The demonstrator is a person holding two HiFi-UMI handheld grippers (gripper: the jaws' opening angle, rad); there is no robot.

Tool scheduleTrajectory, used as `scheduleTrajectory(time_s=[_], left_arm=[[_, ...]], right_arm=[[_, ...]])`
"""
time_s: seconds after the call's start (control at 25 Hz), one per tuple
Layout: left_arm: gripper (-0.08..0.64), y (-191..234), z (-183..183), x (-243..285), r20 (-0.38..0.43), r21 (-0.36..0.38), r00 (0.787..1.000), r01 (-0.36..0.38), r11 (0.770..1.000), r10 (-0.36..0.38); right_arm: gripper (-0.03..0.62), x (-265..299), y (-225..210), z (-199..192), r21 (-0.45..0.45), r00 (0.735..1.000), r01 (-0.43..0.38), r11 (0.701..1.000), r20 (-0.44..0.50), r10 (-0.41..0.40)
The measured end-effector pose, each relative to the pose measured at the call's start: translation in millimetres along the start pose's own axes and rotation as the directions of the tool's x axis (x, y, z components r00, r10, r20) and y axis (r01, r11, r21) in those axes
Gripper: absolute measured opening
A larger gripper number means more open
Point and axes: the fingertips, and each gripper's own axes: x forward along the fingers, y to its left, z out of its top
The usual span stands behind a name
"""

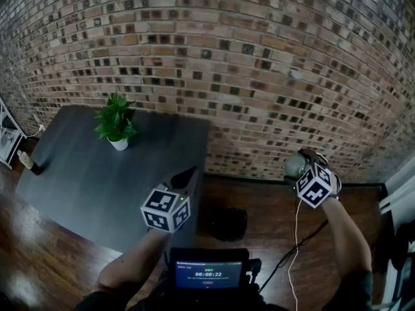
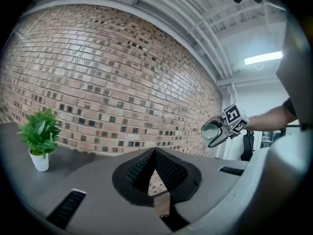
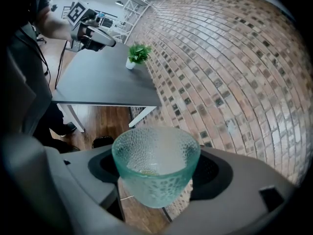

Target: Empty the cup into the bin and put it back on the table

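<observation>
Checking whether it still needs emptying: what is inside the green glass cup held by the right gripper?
Inside the cup, a small yellowish trace sits low down; otherwise it looks empty. The dimpled glass blurs the bottom, so what the trace is cannot be told.

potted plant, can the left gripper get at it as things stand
Probably yes: the left gripper is near a corner of the table, jaws shut on nothing, with only bare tabletop between it and the potted plant. It must open first.
</observation>
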Motion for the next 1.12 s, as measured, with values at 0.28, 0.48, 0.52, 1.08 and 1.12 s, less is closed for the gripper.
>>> scheduleTrajectory(time_s=[0.28, 0.48, 0.52, 1.08, 1.12], left_arm=[[0.002, -2.0, 0.8, -0.7, 0.002, 0.006, 1.000, -0.002, 1.000, 0.002], [0.002, -4.2, -0.5, -4.1, 0.002, -0.001, 1.000, -0.005, 1.000, 0.005], [0.002, -5.5, -0.3, -4.8, 0.002, -0.003, 1.000, -0.004, 1.000, 0.004], [0.002, -10.8, -5.6, -12.2, -0.009, 0.004, 1.000, -0.011, 1.000, 0.011], [0.002, -10.7, -4.8, -12.8, -0.006, 0.001, 1.000, -0.012, 1.000, 0.012]], right_arm=[[0.399, -7.3, -8.2, 3.3, -0.122, 0.999, 0.009, 0.992, -0.048, -0.015], [0.399, -7.4, -6.4, -1.9, -0.161, 0.997, -0.002, 0.987, -0.079, -0.010], [0.399, -6.1, -5.4, -5.0, -0.165, 0.996, -0.008, 0.986, -0.089, -0.007], [0.399, -14.5, -1.4, -8.4, -0.258, 0.987, -0.037, 0.965, -0.163, -0.006], [0.399, -14.8, -2.0, -8.9, -0.263, 0.986, -0.037, 0.964, -0.167, -0.007]])
